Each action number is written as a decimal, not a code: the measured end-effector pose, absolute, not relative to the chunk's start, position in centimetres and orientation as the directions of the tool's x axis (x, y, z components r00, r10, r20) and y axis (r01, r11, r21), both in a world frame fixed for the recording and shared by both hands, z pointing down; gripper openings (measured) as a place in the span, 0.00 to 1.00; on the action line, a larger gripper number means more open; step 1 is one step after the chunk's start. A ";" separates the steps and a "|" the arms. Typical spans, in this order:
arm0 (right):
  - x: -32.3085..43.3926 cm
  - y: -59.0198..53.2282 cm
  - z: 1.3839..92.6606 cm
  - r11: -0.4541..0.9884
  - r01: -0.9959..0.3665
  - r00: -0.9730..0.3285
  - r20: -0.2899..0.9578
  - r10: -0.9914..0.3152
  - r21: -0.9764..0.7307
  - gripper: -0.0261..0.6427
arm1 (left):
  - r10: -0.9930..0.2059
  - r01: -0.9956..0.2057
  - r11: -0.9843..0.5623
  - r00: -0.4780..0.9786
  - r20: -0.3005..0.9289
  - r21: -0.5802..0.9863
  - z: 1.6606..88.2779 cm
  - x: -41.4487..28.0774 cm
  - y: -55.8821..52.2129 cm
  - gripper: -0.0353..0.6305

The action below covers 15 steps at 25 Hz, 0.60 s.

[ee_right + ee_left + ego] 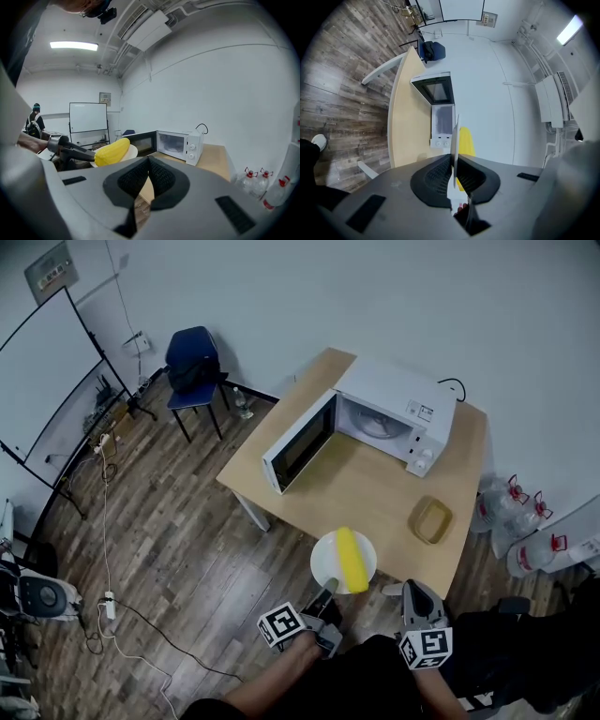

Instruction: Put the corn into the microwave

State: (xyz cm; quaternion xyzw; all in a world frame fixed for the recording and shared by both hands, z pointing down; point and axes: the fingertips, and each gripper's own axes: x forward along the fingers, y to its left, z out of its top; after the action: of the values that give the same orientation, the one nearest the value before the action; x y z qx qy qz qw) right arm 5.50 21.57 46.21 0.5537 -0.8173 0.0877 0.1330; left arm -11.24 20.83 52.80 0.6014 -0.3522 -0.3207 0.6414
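A yellow corn cob [352, 559] lies on a white plate [323, 566] held in the air just short of the table's near edge. My left gripper [328, 591] is shut on the plate's near rim. In the left gripper view the plate [455, 136] stands edge-on between the pads, with the corn [467, 143] to its right. The white microwave [394, 413] stands at the back of the table, its door [298, 442] swung open to the left. My right gripper [403, 591] is shut and holds nothing; from it the corn [112, 151] and the microwave [180, 145] show ahead.
A tan dish [430, 519] sits on the wooden table [356, 488] near its right edge. A blue chair [194, 362] stands beyond the table's left end. Water bottles [511, 502] stand on the floor at the right. Cables run over the floor at the left.
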 end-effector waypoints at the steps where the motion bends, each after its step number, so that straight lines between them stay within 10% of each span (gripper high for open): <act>1: 5.2 21.1 46.1 0.362 -0.932 -0.346 0.307 -0.887 -0.003 0.13 | -0.834 -0.008 0.078 0.547 0.070 0.997 52.8 -11.6 20.0 0.09; 15: 3.8 12.7 46.0 0.399 -0.916 -0.392 0.284 -0.875 -0.039 0.13 | -0.848 -0.041 0.100 0.518 0.106 0.994 53.0 -15.0 9.7 0.09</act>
State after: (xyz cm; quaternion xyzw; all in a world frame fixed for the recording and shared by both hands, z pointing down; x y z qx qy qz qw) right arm 3.78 12.68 45.99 0.5402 -0.8290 0.0946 0.1095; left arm -15.05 9.68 52.99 0.5919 -0.3755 -0.3158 0.6394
